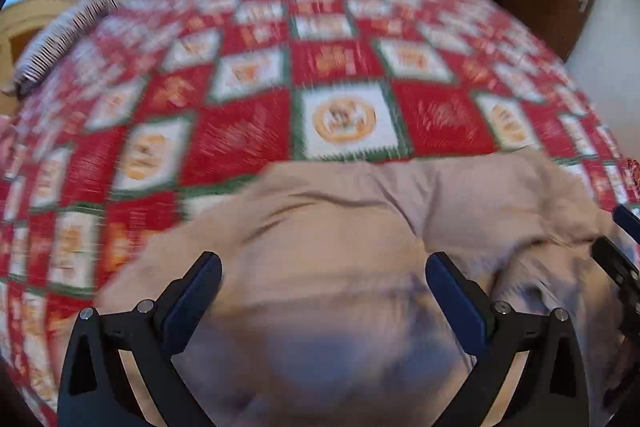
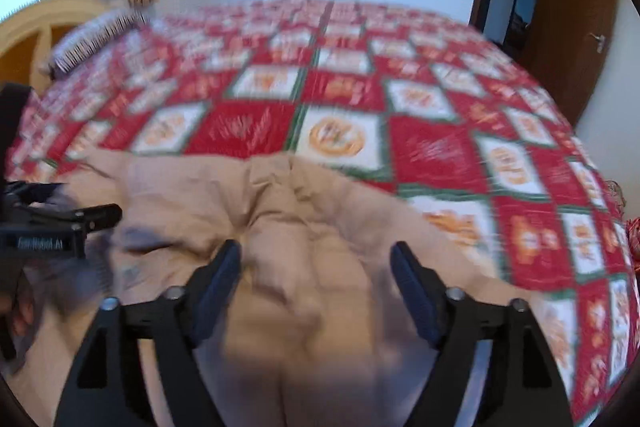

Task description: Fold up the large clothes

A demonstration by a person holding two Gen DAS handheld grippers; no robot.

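Both grippers, left gripper (image 1: 324, 267) and right gripper (image 2: 316, 257), stand spread wide above the rumpled beige cloth garment (image 1: 360, 219), pinching nothing.

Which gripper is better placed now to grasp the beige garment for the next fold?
Probably the right gripper: its open jaws straddle a raised ridge of the beige garment. The left gripper, also open, hangs over flatter cloth. Blur makes this uncertain.
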